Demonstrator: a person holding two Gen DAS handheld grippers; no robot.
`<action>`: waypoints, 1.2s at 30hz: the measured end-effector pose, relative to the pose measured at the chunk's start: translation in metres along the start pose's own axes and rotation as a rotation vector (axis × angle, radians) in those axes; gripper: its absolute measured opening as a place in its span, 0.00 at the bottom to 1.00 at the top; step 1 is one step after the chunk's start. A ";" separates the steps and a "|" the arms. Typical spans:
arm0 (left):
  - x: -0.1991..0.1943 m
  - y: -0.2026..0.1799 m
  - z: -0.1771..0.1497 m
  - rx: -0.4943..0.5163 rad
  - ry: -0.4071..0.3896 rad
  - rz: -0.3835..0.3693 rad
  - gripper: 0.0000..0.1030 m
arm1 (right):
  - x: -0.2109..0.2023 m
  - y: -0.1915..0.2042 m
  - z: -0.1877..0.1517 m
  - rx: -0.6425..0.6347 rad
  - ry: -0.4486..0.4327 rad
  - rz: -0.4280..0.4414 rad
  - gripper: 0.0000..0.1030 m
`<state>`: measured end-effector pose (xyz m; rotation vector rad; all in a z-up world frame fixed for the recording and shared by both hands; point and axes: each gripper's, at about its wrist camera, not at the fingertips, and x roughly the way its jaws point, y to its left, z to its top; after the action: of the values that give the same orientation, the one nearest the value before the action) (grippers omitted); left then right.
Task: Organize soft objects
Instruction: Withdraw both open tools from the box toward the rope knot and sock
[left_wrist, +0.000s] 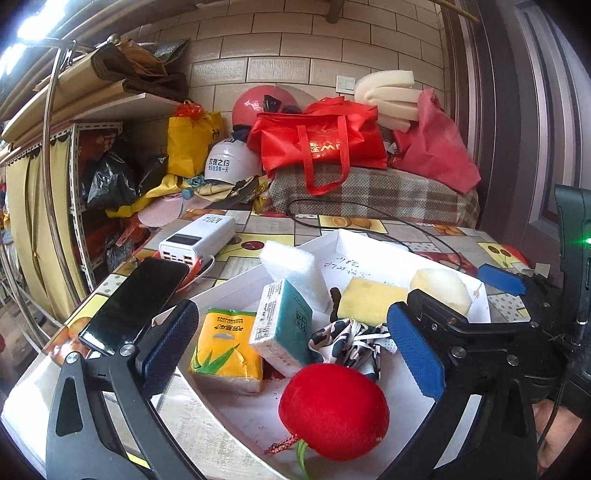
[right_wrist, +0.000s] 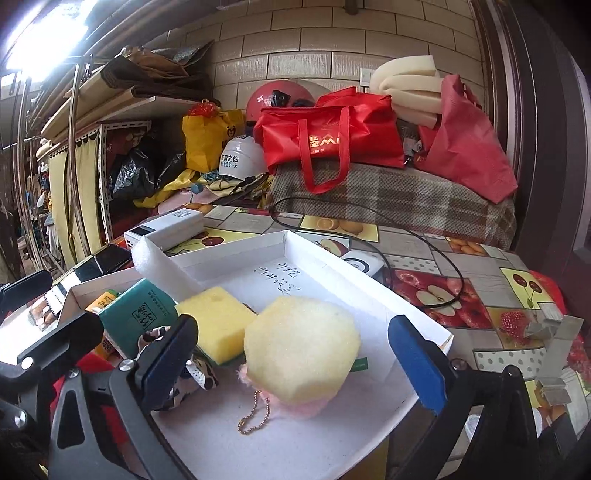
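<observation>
Two claws hover over a shallow white tray (left_wrist: 236, 284) on a fruit-patterned surface (right_wrist: 480, 295), both spread wide and gripping nothing. Between the left claw (left_wrist: 295, 341) fingers lie a red plush ball (left_wrist: 334, 410), a yellow tissue pack (left_wrist: 225, 350), a teal tissue pack (left_wrist: 284, 325) and a black-and-white cloth (left_wrist: 351, 341). Under the right claw (right_wrist: 301, 356) sits a pale round sponge (right_wrist: 301, 345), touching a yellow sponge (right_wrist: 214, 319). White foam (left_wrist: 291, 264) leans at the tray's far side.
</observation>
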<state>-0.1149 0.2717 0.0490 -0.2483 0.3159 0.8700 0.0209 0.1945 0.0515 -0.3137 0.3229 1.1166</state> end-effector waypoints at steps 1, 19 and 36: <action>-0.001 0.001 0.000 -0.004 0.000 0.000 1.00 | -0.001 0.001 0.000 -0.006 -0.003 -0.006 1.00; -0.023 -0.013 -0.008 0.034 -0.064 0.036 1.00 | -0.070 -0.020 -0.030 0.104 -0.103 -0.013 1.00; -0.064 -0.082 -0.026 0.170 -0.070 -0.195 1.00 | -0.162 -0.162 -0.085 0.187 -0.039 -0.287 1.00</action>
<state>-0.0938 0.1671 0.0553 -0.0887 0.2935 0.6541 0.0950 -0.0382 0.0530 -0.1657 0.3337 0.8033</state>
